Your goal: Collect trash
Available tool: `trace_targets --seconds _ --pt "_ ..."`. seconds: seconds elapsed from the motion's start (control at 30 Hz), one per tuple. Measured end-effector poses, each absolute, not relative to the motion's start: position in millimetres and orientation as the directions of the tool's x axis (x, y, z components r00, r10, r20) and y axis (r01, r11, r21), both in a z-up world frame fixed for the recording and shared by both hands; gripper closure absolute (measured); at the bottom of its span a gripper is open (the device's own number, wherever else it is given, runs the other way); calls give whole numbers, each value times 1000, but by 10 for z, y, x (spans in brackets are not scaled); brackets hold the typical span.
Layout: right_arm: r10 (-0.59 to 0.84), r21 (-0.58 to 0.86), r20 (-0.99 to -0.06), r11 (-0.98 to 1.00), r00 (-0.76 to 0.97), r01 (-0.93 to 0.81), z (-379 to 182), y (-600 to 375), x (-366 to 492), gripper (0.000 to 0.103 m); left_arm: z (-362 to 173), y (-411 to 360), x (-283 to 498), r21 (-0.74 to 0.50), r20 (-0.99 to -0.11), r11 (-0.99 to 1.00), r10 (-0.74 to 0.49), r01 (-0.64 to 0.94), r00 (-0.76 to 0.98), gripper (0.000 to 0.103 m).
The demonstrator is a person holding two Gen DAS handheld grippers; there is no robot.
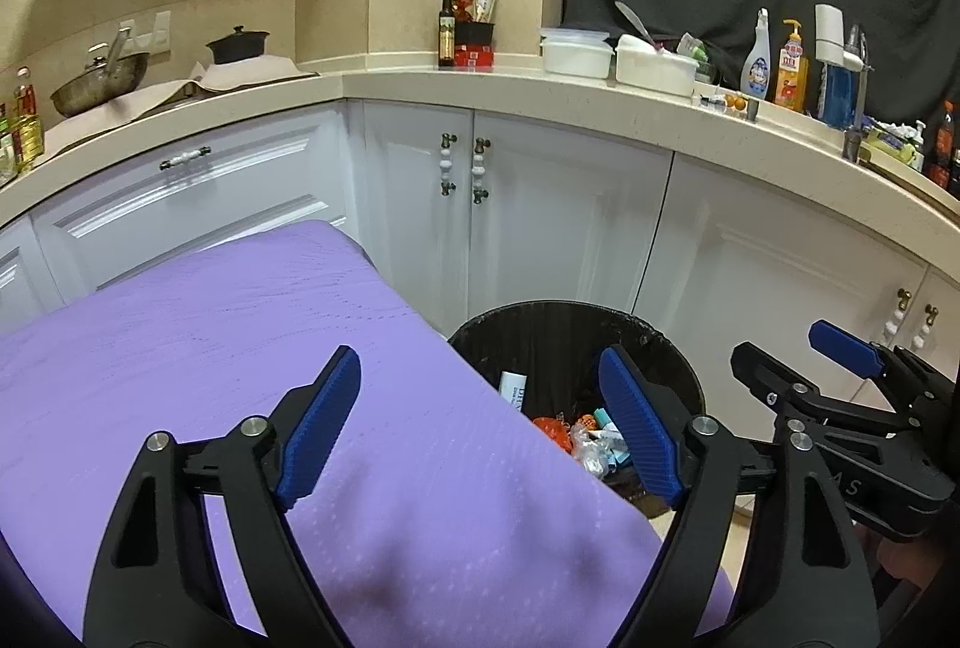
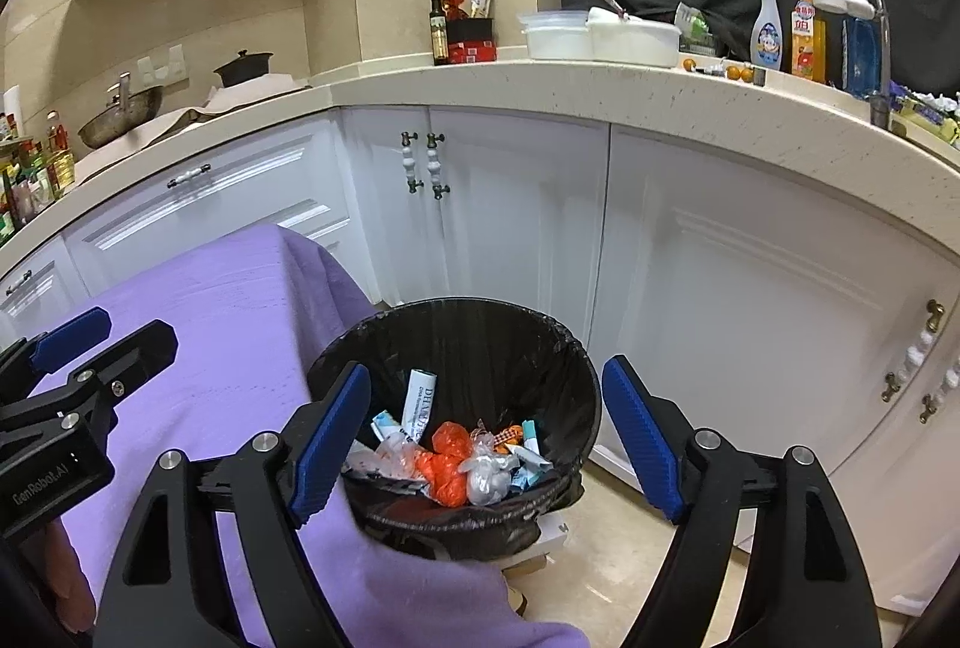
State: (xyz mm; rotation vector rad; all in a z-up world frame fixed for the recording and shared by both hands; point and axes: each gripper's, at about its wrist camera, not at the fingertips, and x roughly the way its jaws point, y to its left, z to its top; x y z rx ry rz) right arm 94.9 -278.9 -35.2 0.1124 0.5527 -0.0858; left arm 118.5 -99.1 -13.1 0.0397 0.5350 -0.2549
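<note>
Trash point(image 2: 456, 459) in lined bin point(image 2: 540, 348), both grippers wide open and empty.

Trash sits heaped at bin bottom: orange bag, clear crumpled plastic, white tube, teal scraps. Bin stands on floor at 3 o'clock of purple-covered table point(image 1: 240, 324), touching its edge, in front of white cabinets point(image 2: 720, 276). Left gripper point(image 1: 480, 432) hovers over table's right edge, jaws spread, nothing between them; left pad over cloth, right pad over bin. Right gripper point(image 2: 486, 444) hangs above bin, jaws spread, nothing held, trash visible between pads. Counter point(image 1: 540, 90) at 12 o'clock holds bottles, white tubs, pot, wok.
</note>
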Motion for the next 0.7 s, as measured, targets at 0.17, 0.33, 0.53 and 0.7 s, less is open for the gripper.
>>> trace_targets --seconds 0.17,0.33,0.53,0.7 --pt "-58 79 -518 990 853 115 -277 -2766 795 24 -58 -915 1029 -24 -501 970 -221 242 837 22" --pt "-61 74 -505 991 861 114 -204 -2744 711 23 -8 -889 939 -21 -494 971 -216 237 842 22" --pt "-67 76 -496 990 866 120 -172 -2762 676 22 22 -887 886 -16 -487 972 -212 234 847 21" --pt "-75 73 -497 989 865 127 -177 -2768 673 22 18 -875 896 -13 -495 973 -205 229 844 18"
